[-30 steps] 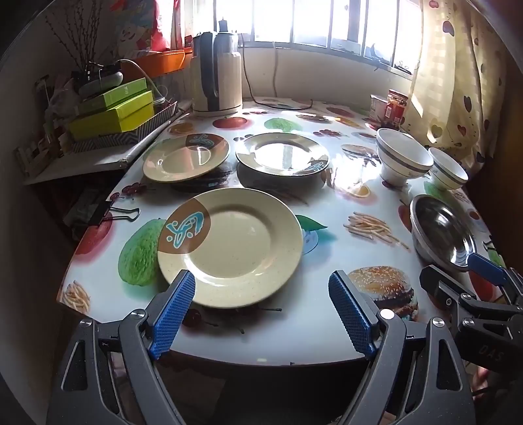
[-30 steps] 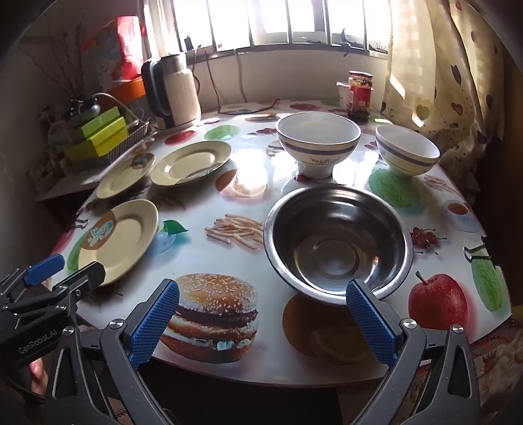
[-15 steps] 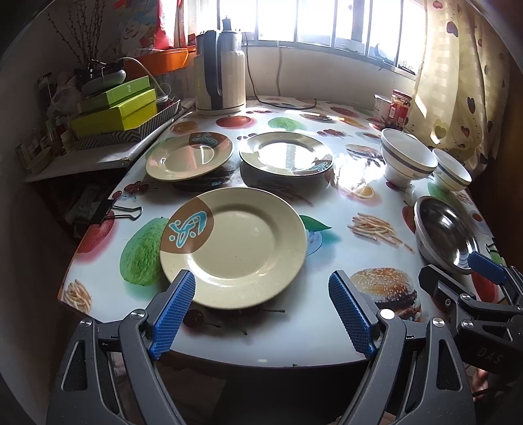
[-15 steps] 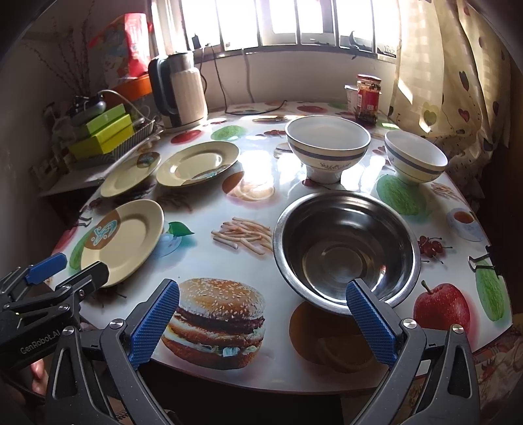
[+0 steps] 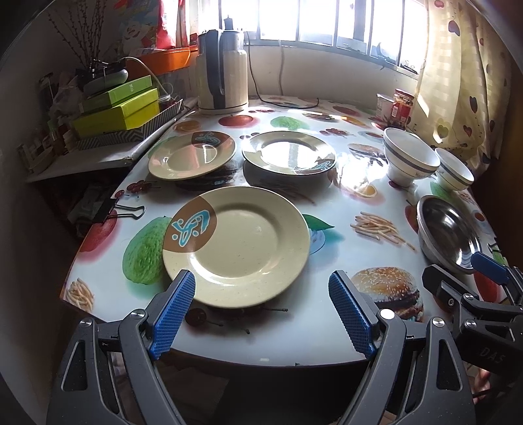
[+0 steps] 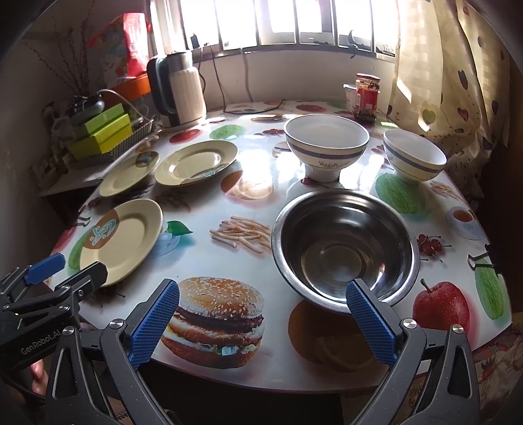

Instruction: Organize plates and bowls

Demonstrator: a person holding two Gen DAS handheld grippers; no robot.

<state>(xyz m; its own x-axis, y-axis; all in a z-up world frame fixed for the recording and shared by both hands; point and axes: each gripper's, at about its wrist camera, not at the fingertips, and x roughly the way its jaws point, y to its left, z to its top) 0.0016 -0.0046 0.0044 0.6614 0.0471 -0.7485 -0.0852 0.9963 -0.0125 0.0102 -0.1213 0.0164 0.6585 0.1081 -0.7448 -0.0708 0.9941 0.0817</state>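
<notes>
"GenRobot.AI" on left hand-held gripper body; "DAS" on right hand-held gripper body.

Home dining corner, we judge: food-print table, electric kettle, heart-patterned curtain, probably a chilli-sauce jar.

Far ahead of the tool, an electric kettle stands at the back of the worktop under the window, its cord trailing right. Ahead and left, green boxes are stacked in a patterned tray. A binder clip grips the worktop's left edge. Ahead and right, a red-labelled jar sits beside the heart-printed curtain. The worktop cover is printed with a burger, fries and fruit.
</notes>
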